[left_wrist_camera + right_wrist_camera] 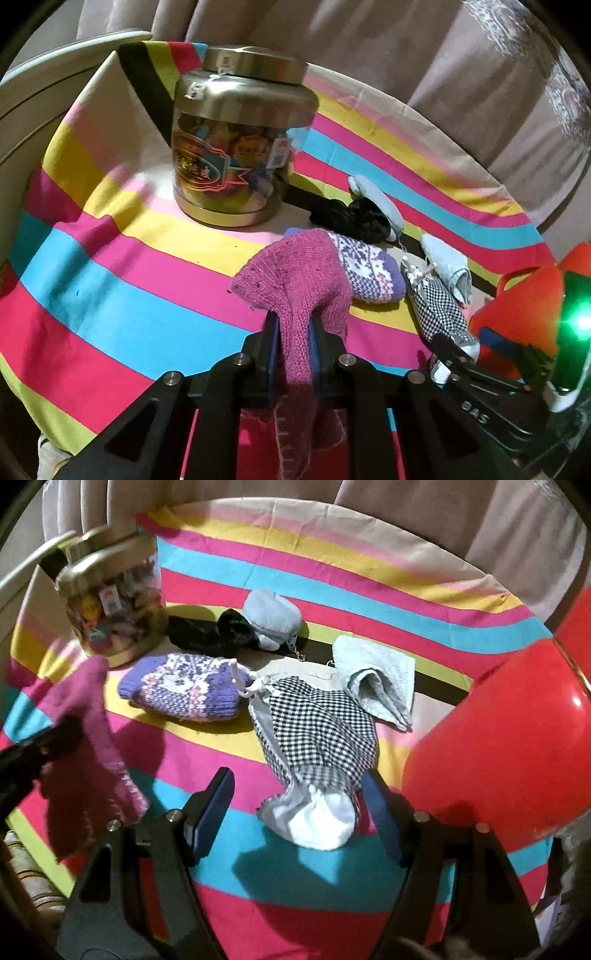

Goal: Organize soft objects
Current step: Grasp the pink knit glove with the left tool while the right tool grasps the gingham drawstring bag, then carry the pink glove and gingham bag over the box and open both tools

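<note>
— Trouble could start with the left gripper (293, 332). Its jaws are pinched together on the magenta knitted piece (295, 288), and most of that knit hangs loose, draped over and below the fingers.

— Is it a firm grip?

— It looks firm, but only a narrow fold sits between the pads. Stretchy wool could creep out if the hand swings, I think. The piece is lifted clear of the striped cloth (110, 280), with the patterned purple mitten (369, 269) lying on the cloth just behind it.

— And the right gripper (299, 812)?

— Jaws apart, nothing clamped. They stand on either side of the white end of the checked pouch (317, 731), which lies flat on the cloth. I cannot tell whether the pads touch it yet.

— What is the risk there?

— Closing low could pinch the tablecloth along with the pouch and drag everything: the mitten, the folded pale blue towel (376, 679), the black fluffy item (210, 631), and the pale blue coin purse (273, 620) beside it. The pouch's white drawstring (247, 683) lies touching the mitten, so it might snag.

— Anything hard nearby?

— The candy jar (110, 609) stands near the left hand, and the red container (498, 720) sits just beside the right finger. A wide swing could knock either.
</note>
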`<state>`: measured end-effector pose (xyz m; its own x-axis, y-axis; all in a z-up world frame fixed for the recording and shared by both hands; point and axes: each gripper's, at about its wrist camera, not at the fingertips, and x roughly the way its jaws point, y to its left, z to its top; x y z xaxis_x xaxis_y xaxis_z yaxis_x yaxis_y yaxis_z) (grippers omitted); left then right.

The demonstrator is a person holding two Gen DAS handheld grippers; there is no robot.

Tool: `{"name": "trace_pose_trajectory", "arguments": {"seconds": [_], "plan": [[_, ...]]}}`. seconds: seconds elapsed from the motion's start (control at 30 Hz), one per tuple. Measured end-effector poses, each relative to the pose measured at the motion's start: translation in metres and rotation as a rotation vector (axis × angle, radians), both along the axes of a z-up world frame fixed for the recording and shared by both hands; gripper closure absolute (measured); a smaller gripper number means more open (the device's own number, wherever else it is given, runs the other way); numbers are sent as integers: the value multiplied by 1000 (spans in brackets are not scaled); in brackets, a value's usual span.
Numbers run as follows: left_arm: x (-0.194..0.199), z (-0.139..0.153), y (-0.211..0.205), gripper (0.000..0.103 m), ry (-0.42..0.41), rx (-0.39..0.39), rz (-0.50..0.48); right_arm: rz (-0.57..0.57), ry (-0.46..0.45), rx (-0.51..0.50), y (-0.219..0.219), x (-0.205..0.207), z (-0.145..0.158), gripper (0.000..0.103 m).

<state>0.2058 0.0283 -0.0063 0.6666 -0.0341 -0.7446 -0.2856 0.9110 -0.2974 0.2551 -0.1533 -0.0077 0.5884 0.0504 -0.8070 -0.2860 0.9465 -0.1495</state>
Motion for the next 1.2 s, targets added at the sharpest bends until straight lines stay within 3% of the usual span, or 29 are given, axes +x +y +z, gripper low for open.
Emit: {"name": "trace_pose_trajectory", "arguments": {"seconds": [0.47,0.67,0.73,0.8,1.2], "plan": [[1,-6,9,88,2,-33,20,-41,14,-13,0,32,-29,29],[2,-8,6,88,5,-30,20,-33,12,8,-5,35,-34,55],[3,-7,6,88,5,-29,19,-23,-2,14,-5,32,-32,70],[2,-7,5,88,3,-25,20,-21,-9,28,-6,29,-29,76],[-1,-3,4,88,-16,-23,13,-3,-22,111,-19,-13,-12,81]]}}
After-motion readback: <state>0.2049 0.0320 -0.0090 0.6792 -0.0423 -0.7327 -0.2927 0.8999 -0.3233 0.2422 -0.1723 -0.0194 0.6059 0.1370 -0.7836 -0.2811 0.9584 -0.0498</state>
